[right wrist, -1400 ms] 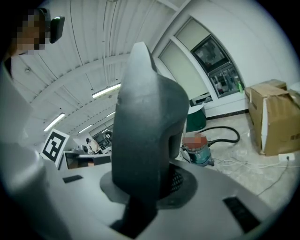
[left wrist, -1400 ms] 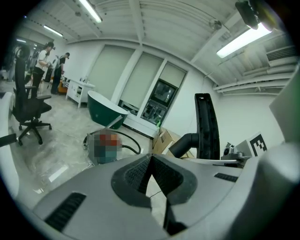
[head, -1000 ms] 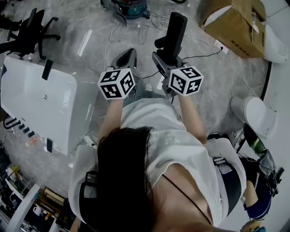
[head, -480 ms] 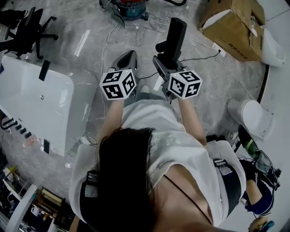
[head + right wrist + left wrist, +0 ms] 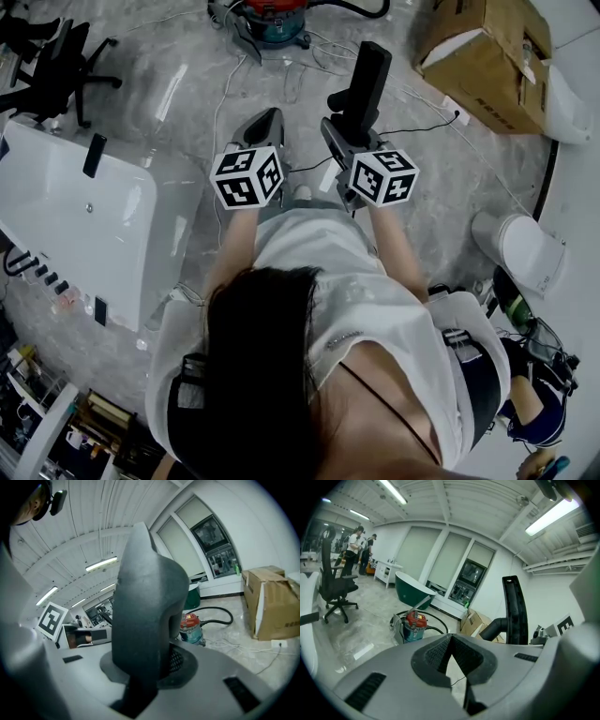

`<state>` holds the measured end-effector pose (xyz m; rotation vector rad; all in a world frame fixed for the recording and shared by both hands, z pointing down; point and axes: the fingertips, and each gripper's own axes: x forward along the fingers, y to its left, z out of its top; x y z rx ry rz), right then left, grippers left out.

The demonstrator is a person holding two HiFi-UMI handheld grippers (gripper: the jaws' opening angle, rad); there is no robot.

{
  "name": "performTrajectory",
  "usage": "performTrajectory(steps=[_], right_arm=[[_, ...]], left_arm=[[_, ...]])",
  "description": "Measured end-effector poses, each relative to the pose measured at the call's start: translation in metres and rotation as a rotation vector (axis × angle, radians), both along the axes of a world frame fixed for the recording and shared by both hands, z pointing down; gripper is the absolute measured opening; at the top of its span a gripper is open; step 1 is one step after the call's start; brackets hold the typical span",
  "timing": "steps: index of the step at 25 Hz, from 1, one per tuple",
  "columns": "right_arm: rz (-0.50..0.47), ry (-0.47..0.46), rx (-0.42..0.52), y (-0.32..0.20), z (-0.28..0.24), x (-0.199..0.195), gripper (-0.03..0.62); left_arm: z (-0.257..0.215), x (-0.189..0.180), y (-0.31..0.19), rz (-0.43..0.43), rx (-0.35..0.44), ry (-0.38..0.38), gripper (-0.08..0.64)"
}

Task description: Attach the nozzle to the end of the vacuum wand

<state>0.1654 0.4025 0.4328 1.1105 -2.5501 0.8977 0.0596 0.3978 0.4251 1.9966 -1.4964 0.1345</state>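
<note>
Pinching the black nozzle [image 5: 145, 597], the right tongs [image 5: 152, 667] hold it standing up. The left tongs [image 5: 450, 644] are pressed together with nothing in them. The nozzle is picked up but not on the wand yet. Farther off on the shiny grey floor [image 5: 187, 103] sits the red vacuum [image 5: 272, 17], with a cardboard box [image 5: 483, 56] and a white tub [image 5: 75, 206] to the sides.

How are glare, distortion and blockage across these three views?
Head view: sharp, glare streaks on the floor. Left gripper view: fisheye, dark corners, ceiling light blown out. Right gripper view: same fisheye; the nozzle gripped in the jaws fills the centre.
</note>
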Motion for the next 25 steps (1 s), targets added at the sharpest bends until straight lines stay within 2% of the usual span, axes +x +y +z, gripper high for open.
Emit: performTrajectory(steps=[16,21,25], right_arm=[[0.007,-0.001,-0.016,-0.109,0.001,-0.059,0.092],[0.037,0.008,-0.022,-0.132,0.001,-0.076,0.092],[0.048,-0.028,-0.060,-0.141,0.005,-0.087,0.091]], left_arm=[[0.007,-0.053,-0.109,0.054,-0.018,-0.036,0.002],[0.008,-0.073,-0.134,0.066,-0.026,-0.047,0.002],[0.011,-0.085,-0.148,0.079,-0.035,-0.044,0.002]])
